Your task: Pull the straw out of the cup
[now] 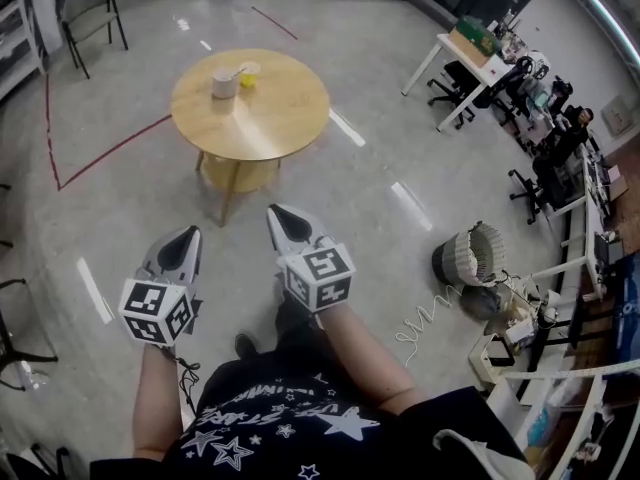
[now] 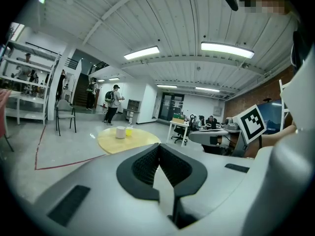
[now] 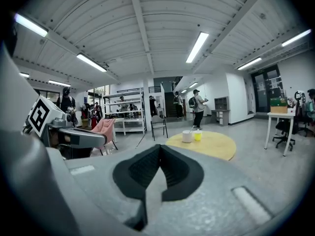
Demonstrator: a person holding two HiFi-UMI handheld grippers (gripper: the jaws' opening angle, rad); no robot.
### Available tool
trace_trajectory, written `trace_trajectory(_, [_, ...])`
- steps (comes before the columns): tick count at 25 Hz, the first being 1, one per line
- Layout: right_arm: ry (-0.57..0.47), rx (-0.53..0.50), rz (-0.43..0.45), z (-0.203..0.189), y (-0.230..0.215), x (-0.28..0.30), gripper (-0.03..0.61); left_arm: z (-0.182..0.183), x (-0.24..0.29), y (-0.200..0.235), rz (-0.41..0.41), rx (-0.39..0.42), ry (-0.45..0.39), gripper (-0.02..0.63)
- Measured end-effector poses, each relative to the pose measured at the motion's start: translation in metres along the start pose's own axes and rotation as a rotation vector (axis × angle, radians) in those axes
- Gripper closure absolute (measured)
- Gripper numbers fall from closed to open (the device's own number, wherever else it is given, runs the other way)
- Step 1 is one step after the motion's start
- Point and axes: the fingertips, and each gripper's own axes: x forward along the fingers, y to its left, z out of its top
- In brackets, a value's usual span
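A pale grey floor [image 1: 380, 168] fills most of the head view, crossed by a red tape line [image 1: 100, 153]. On it, ahead of the person, stands a round wooden table [image 1: 280, 108] with a lower shelf under the top. To the right, well apart from it, is a white desk [image 1: 470, 58] with office chairs beside it, and a dark chair [image 1: 90, 13] stands at the upper left. A grey ribbed bin [image 1: 470, 256] sits on the floor to the right of the person. The left gripper [image 1: 188, 234] and the right gripper [image 1: 276, 213] are held side by side low in the head view, both pointing toward the table and well short of it. In the left gripper view the left gripper's [image 2: 158, 149] jaws are pressed together with nothing between them, and the same holds for the right gripper [image 3: 160, 149] in its own view. The white cup [image 1: 224, 85] stands on the far left part of the tabletop, untouched by either gripper. It also shows in the left gripper view [image 2: 120, 132] and in the right gripper view [image 3: 187, 136]. Just beside it is a small yellow cup [image 1: 247, 81]. The straw is too small to make out in any view.
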Motion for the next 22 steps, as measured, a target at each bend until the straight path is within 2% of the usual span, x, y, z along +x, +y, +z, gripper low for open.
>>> trace_trajectory(7, [-0.02, 0.032, 0.002, -0.004, -0.035, 0.017, 0.578, 0.0, 0.038, 0.003, 0.014, -0.025, 0.013, 0.606])
trace_trajectory(12, [-0.023, 0.061, 0.002, -0.006, -0.086, 0.037, 0.578, 0.003, 0.081, -0.002, 0.027, -0.023, 0.021, 0.607])
trace_trajectory(22, [-0.032, 0.069, 0.083, 0.029, -0.165, 0.094, 0.578, 0.038, 0.172, 0.004, 0.082, -0.041, 0.026, 0.607])
